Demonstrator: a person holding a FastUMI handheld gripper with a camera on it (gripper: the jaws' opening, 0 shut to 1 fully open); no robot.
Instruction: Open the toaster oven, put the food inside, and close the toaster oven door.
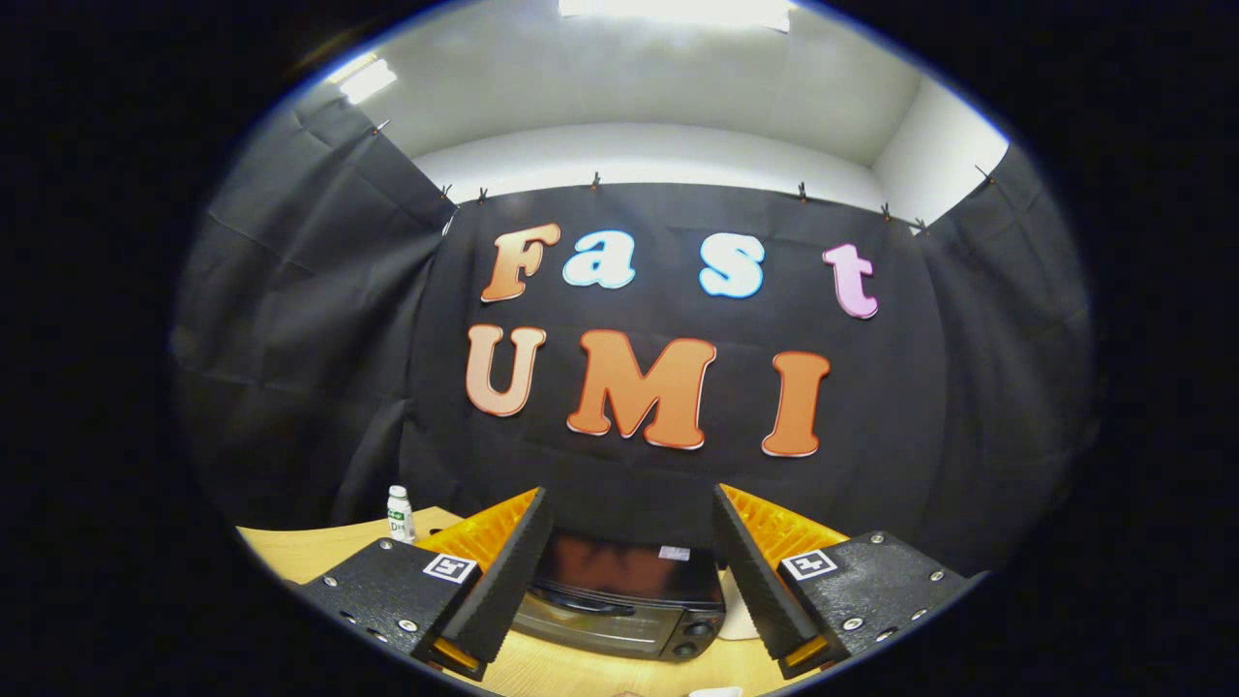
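You are holding the gripper (634,571) raised and level, looking out across a wooden table (290,552) toward the black cloth wall of the booth. Its two fingers are spread wide apart and grasp nothing.

Framed in the gap between the fingers, and a little beyond them, sits the toaster oven (624,605). It is a dark box facing you, set back toward the far edge of the table against the cloth. Its door is shut and upright, with a curved handle (581,602) running across the upper part of the glass. Two round knobs (699,637) sit down its right side. With the oven centred between the open fingers, the gripper seems lined up on the door and its handle.

A small white bottle (399,513) stands near the far left corner of the table, well apart from the oven.

No food can be made out; whether any lies behind the dark glass cannot be told. A shut door suits either end of the job.
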